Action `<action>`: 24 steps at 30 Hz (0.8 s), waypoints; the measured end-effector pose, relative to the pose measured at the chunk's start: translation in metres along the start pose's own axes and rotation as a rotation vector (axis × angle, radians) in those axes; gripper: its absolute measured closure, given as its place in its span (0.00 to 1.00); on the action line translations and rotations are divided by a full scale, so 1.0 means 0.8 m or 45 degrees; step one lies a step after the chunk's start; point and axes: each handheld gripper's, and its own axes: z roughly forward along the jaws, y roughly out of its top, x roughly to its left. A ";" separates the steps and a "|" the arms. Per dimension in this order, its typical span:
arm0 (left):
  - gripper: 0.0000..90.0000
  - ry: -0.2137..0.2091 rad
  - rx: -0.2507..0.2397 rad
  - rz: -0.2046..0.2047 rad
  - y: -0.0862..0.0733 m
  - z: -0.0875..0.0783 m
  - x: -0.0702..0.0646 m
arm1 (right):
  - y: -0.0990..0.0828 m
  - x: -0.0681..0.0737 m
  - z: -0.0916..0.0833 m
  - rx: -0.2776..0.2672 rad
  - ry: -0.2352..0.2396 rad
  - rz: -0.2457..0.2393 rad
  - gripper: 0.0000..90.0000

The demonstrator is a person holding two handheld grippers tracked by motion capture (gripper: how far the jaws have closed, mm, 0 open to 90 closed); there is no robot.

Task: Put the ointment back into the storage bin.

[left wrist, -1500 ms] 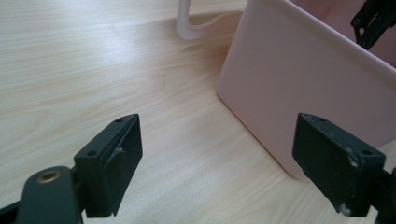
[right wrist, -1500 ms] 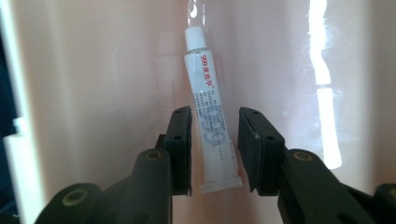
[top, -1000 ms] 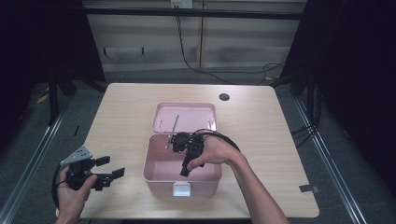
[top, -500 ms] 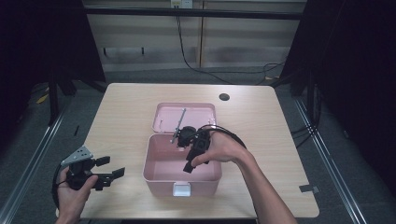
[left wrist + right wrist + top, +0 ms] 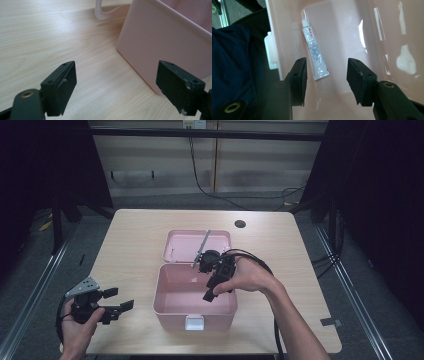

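Lying in pink box (image 5: 352, 30), white tube (image 5: 314, 53) between right gripper's (image 5: 325, 77) parted jaws, untouched

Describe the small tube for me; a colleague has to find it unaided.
Find the pink box on the wooden table. Inside it, on the bottom, lies a white tube with red print, between the right gripper's open jaws.

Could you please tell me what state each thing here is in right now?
Pink plastic box: open, lid laid flat behind.
White latch: unfastened.
White tube: capped, lying inside the box.
Left gripper: open, holding nothing, beside the box.
Right gripper: open, holding nothing, above the tube.
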 end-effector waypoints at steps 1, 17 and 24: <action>0.19 -0.001 0.000 -0.001 0.000 0.000 0.000 | -0.001 0.000 -0.003 0.003 -0.006 0.004 0.57; 0.19 -0.002 0.008 0.009 0.000 0.000 0.000 | -0.047 0.006 -0.043 -0.017 -0.078 0.070 0.57; 0.19 -0.005 0.007 0.005 0.000 0.000 0.000 | -0.070 0.005 -0.048 -0.022 -0.087 0.094 0.57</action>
